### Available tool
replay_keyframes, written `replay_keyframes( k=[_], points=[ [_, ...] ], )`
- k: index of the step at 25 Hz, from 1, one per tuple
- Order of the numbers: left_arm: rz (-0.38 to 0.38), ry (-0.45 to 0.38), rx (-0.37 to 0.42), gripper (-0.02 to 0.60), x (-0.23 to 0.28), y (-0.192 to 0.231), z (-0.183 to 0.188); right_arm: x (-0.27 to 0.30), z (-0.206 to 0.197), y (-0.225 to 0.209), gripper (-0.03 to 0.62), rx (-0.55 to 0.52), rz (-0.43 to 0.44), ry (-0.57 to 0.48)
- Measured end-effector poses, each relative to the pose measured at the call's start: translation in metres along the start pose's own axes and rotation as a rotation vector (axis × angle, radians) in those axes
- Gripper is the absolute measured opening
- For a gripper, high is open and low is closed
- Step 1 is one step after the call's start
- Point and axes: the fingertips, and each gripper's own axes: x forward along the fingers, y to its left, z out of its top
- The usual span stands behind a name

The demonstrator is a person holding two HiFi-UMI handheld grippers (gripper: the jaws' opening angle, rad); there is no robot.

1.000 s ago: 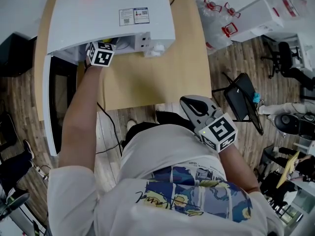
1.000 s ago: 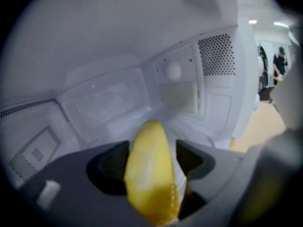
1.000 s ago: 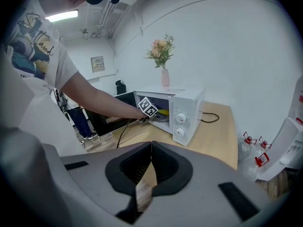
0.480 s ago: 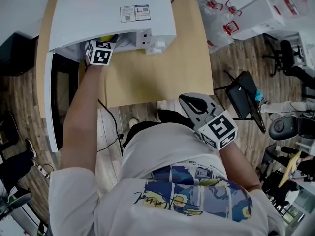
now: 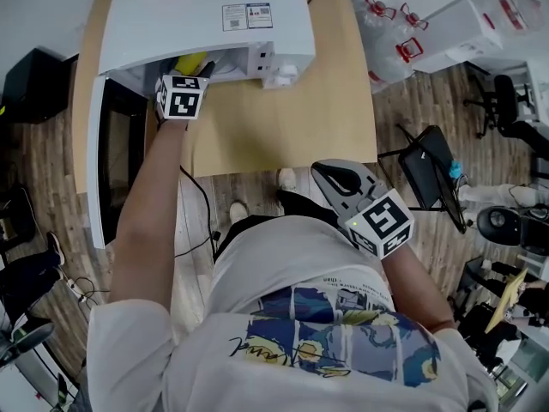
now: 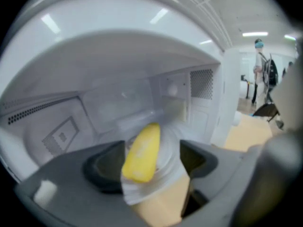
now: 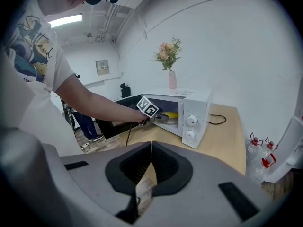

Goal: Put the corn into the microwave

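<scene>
The yellow corn lies on the glass turntable inside the white microwave, whose cavity faces me. My left gripper is at the cavity's mouth with its jaws opening, wide apart. The corn shows between them but farther in, with neither pad pressing on it. From above, the corn peeks out under the microwave's top, just beyond the left gripper. My right gripper hangs by my body off the table's front edge, jaws shut with nothing in them. In the right gripper view the right gripper faces the microwave.
The microwave door stands open to the left, over the wooden table's edge. A vase of flowers sits on the microwave. A cable hangs down in front. Water bottles and a black chair stand at the right.
My left gripper has drawn back a little out of the cavity, and more of the corn now shows beyond it, left on the turntable. The right gripper has stayed put.
</scene>
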Motion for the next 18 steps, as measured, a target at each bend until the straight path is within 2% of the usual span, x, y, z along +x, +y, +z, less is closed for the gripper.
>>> replay_keyframes(
  k=[5,10,15,18],
  points=[
    [0.012,-0.031,-0.059,0.362,-0.024,-0.001,0.001,0.002,0.002,0.011,0.011,-0.006,0.02,-0.005],
    [0.005,-0.049,-0.105,0.333,-0.055,-0.011,-0.003,0.002,0.002,0.023,0.011,-0.006,0.025,-0.018],
    [-0.035,-0.064,-0.15,0.277,-0.088,-0.029,-0.012,0.002,0.0,0.034,0.011,-0.004,0.027,-0.032],
    [-0.068,-0.072,-0.188,0.219,-0.113,-0.042,-0.016,0.0,0.0,0.042,0.011,-0.002,0.027,-0.044]
  ],
)
